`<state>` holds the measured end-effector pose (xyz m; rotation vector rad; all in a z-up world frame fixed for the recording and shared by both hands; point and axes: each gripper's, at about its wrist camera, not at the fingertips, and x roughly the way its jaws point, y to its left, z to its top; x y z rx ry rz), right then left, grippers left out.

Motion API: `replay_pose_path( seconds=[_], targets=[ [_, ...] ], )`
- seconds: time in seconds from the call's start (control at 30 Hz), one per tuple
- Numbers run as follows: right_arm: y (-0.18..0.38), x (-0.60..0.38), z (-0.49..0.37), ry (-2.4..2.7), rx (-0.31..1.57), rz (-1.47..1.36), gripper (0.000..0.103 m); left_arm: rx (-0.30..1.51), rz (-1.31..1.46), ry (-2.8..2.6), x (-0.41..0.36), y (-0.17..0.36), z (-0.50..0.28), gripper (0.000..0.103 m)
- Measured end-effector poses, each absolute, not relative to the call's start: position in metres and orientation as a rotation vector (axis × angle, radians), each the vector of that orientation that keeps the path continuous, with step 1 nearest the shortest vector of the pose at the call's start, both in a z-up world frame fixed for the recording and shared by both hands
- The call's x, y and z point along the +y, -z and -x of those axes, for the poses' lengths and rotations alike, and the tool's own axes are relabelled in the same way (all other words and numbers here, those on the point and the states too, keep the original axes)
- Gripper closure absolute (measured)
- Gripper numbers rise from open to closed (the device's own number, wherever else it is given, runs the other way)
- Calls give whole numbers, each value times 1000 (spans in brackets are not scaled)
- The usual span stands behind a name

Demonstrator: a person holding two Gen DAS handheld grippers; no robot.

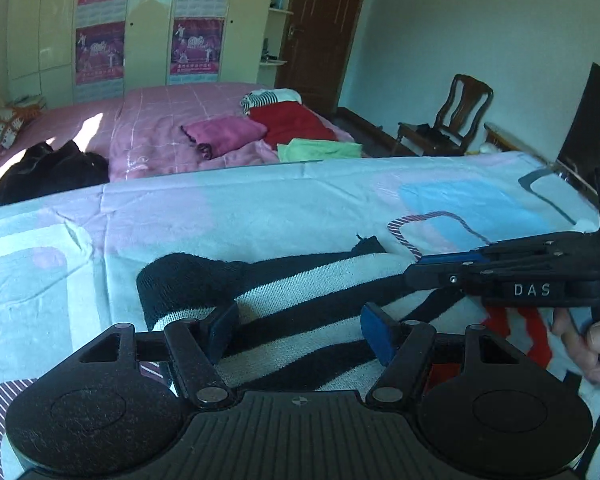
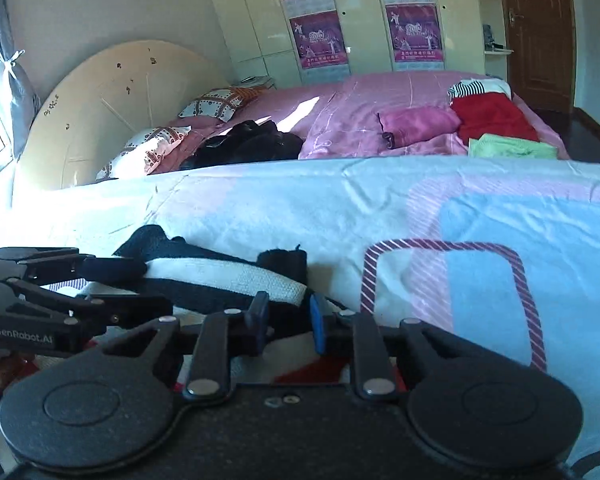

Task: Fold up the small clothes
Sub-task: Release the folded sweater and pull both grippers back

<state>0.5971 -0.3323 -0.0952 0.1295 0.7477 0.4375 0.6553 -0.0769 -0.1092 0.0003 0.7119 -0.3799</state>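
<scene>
A small black-and-white striped garment [image 1: 300, 292] with red patches lies on the pale blue and pink sheet [image 1: 260, 216]. It also shows in the right wrist view [image 2: 220, 276]. My left gripper [image 1: 300, 332] hangs low over its near part with jaws wide apart and nothing between them. My right gripper [image 2: 287, 322] has jaws a narrow gap apart over the garment's near edge; cloth between them is not clear. In the left wrist view the right gripper [image 1: 440, 266] reaches in from the right onto the garment's far right edge.
Behind the sheet, a pink bed [image 1: 172, 120] carries folded pink [image 1: 224, 134], red [image 1: 292, 122] and green [image 1: 320, 148] clothes and a black heap [image 1: 48, 168]. A wooden chair [image 1: 448, 120] stands at the right. Wardrobe and door are far back.
</scene>
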Motion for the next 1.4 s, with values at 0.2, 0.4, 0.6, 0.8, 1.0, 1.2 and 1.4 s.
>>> replay_pose_path(
  seconds=[0.2, 0.4, 0.6, 0.8, 1.0, 1.2, 1.4],
  targets=[
    [76, -336, -576, -423, 720, -121, 80, 677, -57, 364, -82, 85, -629, 35],
    [55, -332, -529, -520, 704, -73, 79, 621, -18, 426, -83, 70, -579, 35],
    [71, -335, -519, -486, 766, -42, 92, 640, -86, 408, -86, 92, -562, 35],
    [46, -342, -485, -443, 739, -38, 80, 621, -55, 409, -69, 67, -526, 35],
    [39, -327, -429, -462, 698, 54, 80, 636, -16, 376, -59, 68, -486, 35],
    [59, -327, -410, -401, 696, 153, 96, 701, 62, 345, -34, 98, -466, 35],
    [56, -329, -409, -358, 699, 118, 96, 728, 200, 322, -13, 112, -461, 27]
  ],
)
